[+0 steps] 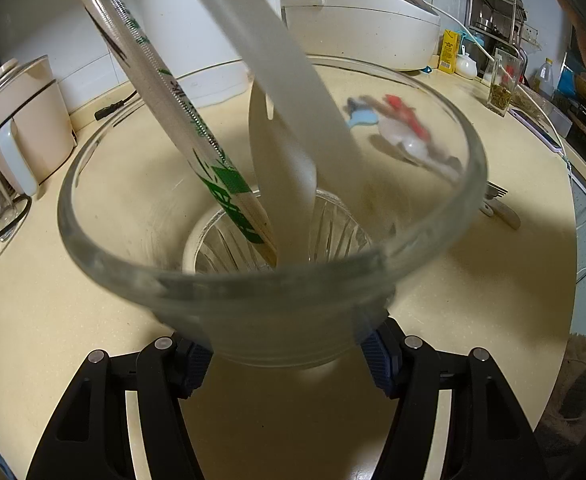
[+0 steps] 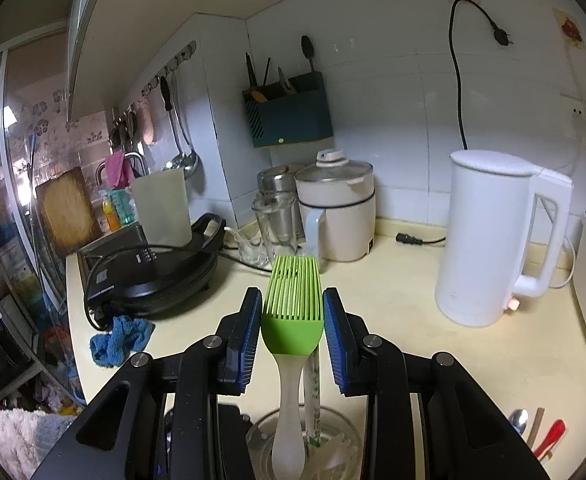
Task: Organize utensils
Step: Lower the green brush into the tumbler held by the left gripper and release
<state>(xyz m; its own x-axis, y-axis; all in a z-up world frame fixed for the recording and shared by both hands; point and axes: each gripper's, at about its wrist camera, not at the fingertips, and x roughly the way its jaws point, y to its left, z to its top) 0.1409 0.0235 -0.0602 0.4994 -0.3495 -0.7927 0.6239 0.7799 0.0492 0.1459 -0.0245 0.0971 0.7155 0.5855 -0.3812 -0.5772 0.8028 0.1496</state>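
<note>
My left gripper (image 1: 285, 364) clamps the glass cup (image 1: 269, 216) at its base, steadying it on the counter (image 1: 73, 300). My right gripper (image 2: 292, 334) pinches the green silicone brush (image 2: 293, 300) by its head, handle down in the cup beside wrapped chopsticks (image 1: 165, 96). More utensils (image 1: 405, 128) lie beyond, unsorted.

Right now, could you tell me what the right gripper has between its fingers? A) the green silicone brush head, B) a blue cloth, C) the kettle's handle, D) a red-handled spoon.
A: in the right wrist view the green silicone brush sits between the right gripper pads, its pale handle reaching down into the glass.
</note>
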